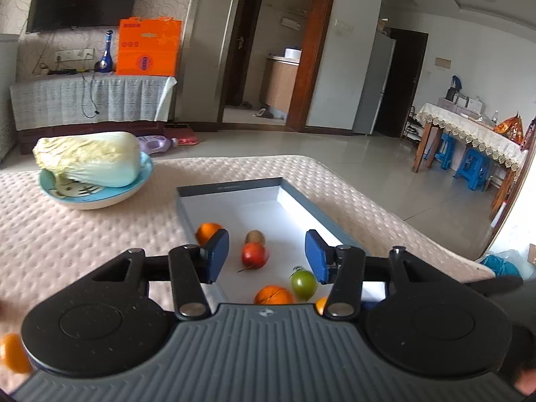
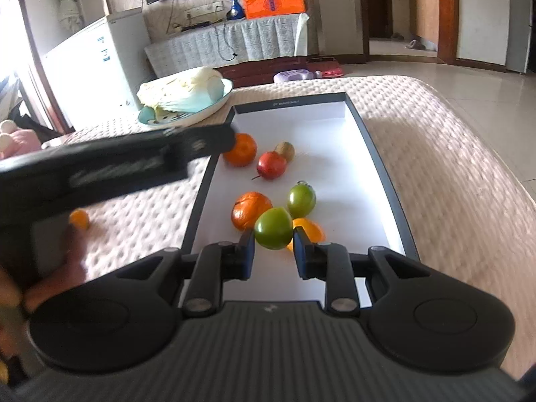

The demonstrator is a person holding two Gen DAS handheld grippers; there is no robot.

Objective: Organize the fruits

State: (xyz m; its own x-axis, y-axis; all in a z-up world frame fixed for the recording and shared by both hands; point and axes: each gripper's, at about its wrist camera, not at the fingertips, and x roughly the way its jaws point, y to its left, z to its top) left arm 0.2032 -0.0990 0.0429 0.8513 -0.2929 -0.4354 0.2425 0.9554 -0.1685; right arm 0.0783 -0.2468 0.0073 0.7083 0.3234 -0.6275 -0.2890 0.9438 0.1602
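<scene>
A shallow grey box (image 2: pixel 375 140) with a white floor lies on the quilted table. In it lie oranges (image 2: pixel 240 150) (image 2: pixel 250 209), a red fruit (image 2: pixel 272 165), a kiwi (image 2: pixel 285 150) and a green tomato (image 2: pixel 301 200). My right gripper (image 2: pixel 273 251) is shut on a second green tomato (image 2: pixel 273 232), held over the box's near end above another orange (image 2: pixel 310 229). My left gripper (image 1: pixel 267 256) is open and empty above the box (image 1: pixel 301 201), over the red fruit (image 1: pixel 255 255). A small orange (image 2: pixel 79 218) lies on the table left of the box.
A blue dish (image 1: pixel 97 194) with a cabbage (image 1: pixel 90 157) stands at the table's far left. The left gripper's body (image 2: pixel 117 167) crosses the right wrist view at left. The table's far edge drops to the tiled floor.
</scene>
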